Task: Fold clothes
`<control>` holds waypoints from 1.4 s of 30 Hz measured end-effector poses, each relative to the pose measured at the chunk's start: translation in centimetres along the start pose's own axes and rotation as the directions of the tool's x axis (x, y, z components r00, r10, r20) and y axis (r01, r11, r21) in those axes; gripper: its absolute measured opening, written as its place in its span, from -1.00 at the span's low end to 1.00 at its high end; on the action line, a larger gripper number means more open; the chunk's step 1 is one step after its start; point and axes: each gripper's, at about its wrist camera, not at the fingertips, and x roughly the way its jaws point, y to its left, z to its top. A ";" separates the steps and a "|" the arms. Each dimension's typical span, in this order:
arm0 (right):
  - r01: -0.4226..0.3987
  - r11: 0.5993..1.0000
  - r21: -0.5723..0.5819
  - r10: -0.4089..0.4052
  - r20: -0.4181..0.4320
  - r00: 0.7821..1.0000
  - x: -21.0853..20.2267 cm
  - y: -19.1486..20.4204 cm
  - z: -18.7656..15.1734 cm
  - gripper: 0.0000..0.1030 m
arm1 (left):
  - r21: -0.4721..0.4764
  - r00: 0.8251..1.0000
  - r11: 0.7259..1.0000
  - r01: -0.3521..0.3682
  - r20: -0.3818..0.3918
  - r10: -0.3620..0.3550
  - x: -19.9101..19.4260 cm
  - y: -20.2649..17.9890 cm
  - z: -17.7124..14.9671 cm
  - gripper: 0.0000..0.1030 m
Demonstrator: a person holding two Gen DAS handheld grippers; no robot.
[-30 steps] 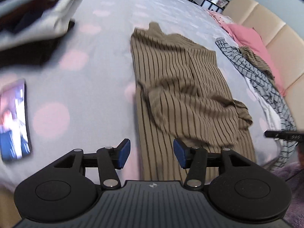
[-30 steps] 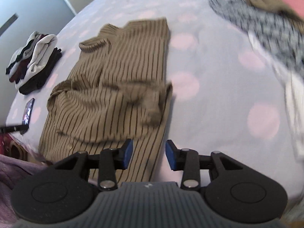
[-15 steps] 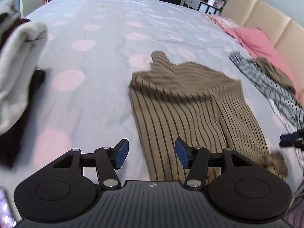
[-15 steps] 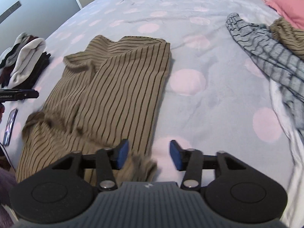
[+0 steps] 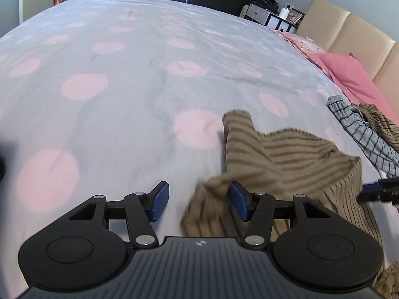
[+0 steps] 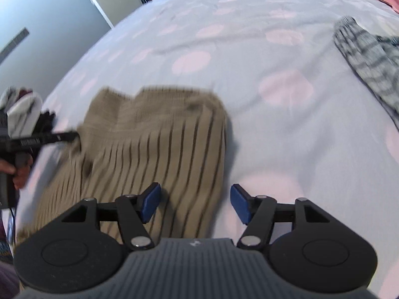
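A: How far along is the folding?

B: Early on this piece, I'd say. The brown striped garment (image 6: 159, 144) lies on the bed (image 5: 124, 79) with its far part doubled into a shorter shape, but in the left camera's view one corner sticks up in a loose bunch (image 5: 212, 199), so it isn't flat or squared off. A small stack of folded clothes (image 6: 22, 109) sits at the left edge of the bed, which looks like finished work. A grey checked garment (image 6: 361, 57) lies crumpled further up the bed, still unfolded.

A: And the tools?

B: Both released. The left gripper (image 5: 197, 204) has its jaws spread wide, with the bunched corner reaching between them but not pinched. The right gripper (image 6: 194, 205) hangs over the garment's near edge, jaws also apart, holding nothing.

A: What differs from half a second ago?

B: Then the garment lay long and flat. Now its outline is shorter and lumpier, and blurred with motion. Both cameras sit lower and closer to the cloth, and the left one has swung away from the stack.
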 end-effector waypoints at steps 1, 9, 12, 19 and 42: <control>-0.008 1.000 0.010 0.008 0.006 1.000 0.4 -0.2 0.8 0.27 | 0.008 1.000 1.000 0.012 -0.003 -0.012 0.4 -0.1 0.3 0.01; -0.064 0.997 -0.030 0.063 -0.029 0.998 2.5 -0.2 4.0 -0.71 | 0.112 0.992 0.987 0.118 -0.053 -0.112 1.5 -1.6 0.7 -0.90; -0.075 0.996 -0.055 0.074 -0.015 0.997 1.8 0.5 4.3 -0.83 | 0.111 0.991 0.985 0.134 -0.044 -0.130 0.7 -1.7 1.1 -0.97; -0.093 0.985 -0.142 0.101 0.051 0.994 -3.6 3.4 4.9 -0.84 | 0.133 0.983 0.975 0.176 0.034 -0.182 -5.6 -2.9 2.4 -0.98; -0.196 0.877 -0.439 0.240 0.047 0.970 -20.9 10.6 -14.1 -0.84 | 0.380 0.954 0.882 0.278 -0.005 -0.299 -25.2 -11.3 -13.3 -0.98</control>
